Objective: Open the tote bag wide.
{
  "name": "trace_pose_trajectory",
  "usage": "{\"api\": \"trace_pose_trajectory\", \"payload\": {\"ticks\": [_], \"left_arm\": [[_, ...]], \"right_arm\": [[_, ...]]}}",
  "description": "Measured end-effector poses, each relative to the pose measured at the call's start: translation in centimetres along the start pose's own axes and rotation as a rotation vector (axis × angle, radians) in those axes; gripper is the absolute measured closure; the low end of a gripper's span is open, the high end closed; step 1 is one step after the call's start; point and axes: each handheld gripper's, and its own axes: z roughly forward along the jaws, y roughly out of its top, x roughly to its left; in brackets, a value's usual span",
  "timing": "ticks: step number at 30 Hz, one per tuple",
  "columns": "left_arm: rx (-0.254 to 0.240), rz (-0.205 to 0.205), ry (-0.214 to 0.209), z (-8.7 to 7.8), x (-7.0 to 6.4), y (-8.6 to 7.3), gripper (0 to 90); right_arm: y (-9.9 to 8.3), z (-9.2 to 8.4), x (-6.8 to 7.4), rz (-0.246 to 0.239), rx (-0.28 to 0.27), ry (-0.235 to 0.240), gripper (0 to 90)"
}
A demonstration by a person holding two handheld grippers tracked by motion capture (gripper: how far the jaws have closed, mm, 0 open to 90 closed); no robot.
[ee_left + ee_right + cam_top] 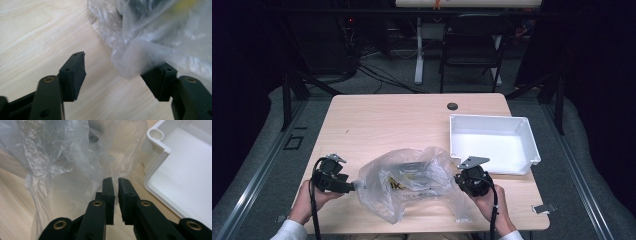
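Observation:
A crumpled clear plastic bag (412, 182) lies on the near part of the wooden table (387, 120), with dark items and a yellow label (396, 186) inside it. My left gripper (353, 187) is at the bag's left edge. Its jaws stand wide apart (120, 61), and the bag (150, 37) bulges over the right-hand one. My right gripper (460, 181) is at the bag's right edge. Its jaws are nearly together with a narrow gap (115, 180), and thin film of the bag (62, 157) lies at their tips.
A white plastic bin (492, 119) sits empty on the table's right side, its corner (160, 152) close to my right gripper. A dark cable hole (452, 106) is near the far edge. A folding chair (472, 45) stands beyond the table.

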Motion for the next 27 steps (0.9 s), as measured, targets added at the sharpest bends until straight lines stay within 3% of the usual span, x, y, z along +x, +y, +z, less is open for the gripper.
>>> {"api": "trace_pose_trajectory", "payload": {"ticks": [3,5,8,9,12,15,21,24,27], "left_arm": [[0.005,-0.007,0.001,-0.7,0.1,-0.5,32.8],[0.003,-0.016,0.008,-1.1,0.4,-0.8,32.1],[-0.025,-0.048,0.017,-2.0,1.0,-1.0,30.0],[-0.025,-0.048,0.017,-2.0,1.0,-1.0,29.2],[-0.074,-0.065,-0.008,-2.9,1.1,-1.0,26.6],[-0.116,-0.042,-0.042,-3.8,0.4,-0.8,24.4],[-0.150,0.078,-0.077,-4.8,-2.8,0.3,19.6],[-0.167,0.121,-0.102,-4.7,-4.6,0.8,17.5],[-0.165,0.158,-0.101,-4.0,-6.1,1.4,17.0]], "right_arm": [[0.0,-0.3,0.0,0.004,-0.006,0.001,77.3],[0.0,-0.9,-0.2,0.022,-0.032,0.011,68.2],[0.0,-1.8,-0.3,0.042,-0.077,0.034,54.7],[0.0,-1.8,-0.3,0.042,-0.077,0.034,54.7],[0.3,-2.9,0.0,0.049,-0.123,0.088,44.9],[0.4,-3.2,0.5,0.039,-0.136,0.112,38.2],[0.9,-2.7,1.9,-0.005,-0.105,0.143,34.9],[0.9,-2.1,2.1,-0.014,-0.082,0.137,35.2],[1.0,-1.5,2.2,-0.018,-0.061,0.131,36.0]]}}
